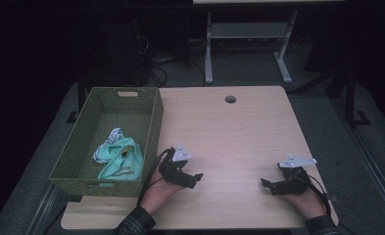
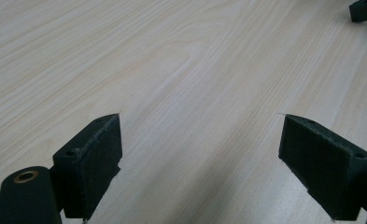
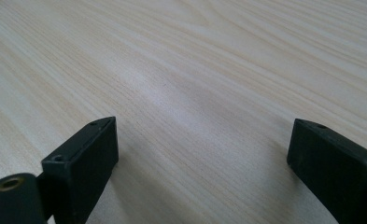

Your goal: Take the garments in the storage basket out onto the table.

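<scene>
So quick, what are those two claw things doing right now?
Left gripper: open, holding nothing, over the table.
Right gripper: open, holding nothing.

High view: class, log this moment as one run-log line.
left claw: open, empty | right claw: open, empty | both low over pale wooden table | teal-and-white crumpled cloth: inside green woven basket

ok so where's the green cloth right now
In the high view the green cloth lies bunched inside the green woven basket at the table's left edge, in its near half, just left of the left gripper.
</scene>
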Available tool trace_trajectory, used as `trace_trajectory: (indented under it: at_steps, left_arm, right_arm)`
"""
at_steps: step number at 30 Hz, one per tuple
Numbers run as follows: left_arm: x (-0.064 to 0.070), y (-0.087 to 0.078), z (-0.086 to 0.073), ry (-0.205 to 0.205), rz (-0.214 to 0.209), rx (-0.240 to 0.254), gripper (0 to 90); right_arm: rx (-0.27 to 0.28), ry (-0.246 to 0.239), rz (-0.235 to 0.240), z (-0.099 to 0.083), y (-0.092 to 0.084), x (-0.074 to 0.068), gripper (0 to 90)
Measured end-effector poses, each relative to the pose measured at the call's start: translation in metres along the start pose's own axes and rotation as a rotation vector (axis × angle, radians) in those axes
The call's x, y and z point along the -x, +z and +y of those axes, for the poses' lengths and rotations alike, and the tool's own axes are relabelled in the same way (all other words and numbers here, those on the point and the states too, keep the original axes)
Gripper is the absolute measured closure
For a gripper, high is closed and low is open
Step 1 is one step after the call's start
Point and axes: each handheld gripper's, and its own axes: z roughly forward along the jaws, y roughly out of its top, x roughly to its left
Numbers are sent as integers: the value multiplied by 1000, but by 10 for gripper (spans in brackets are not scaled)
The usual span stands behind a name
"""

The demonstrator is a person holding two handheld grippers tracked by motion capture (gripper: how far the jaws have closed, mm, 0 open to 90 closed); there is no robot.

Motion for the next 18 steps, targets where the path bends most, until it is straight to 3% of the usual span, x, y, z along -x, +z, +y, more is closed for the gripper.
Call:
trace_trajectory:
  at_steps: [18]
  left_arm:
    - [-4, -9, 15, 14, 2, 13, 127]
  right_arm:
    - [0, 1, -1, 0, 0, 0, 82]
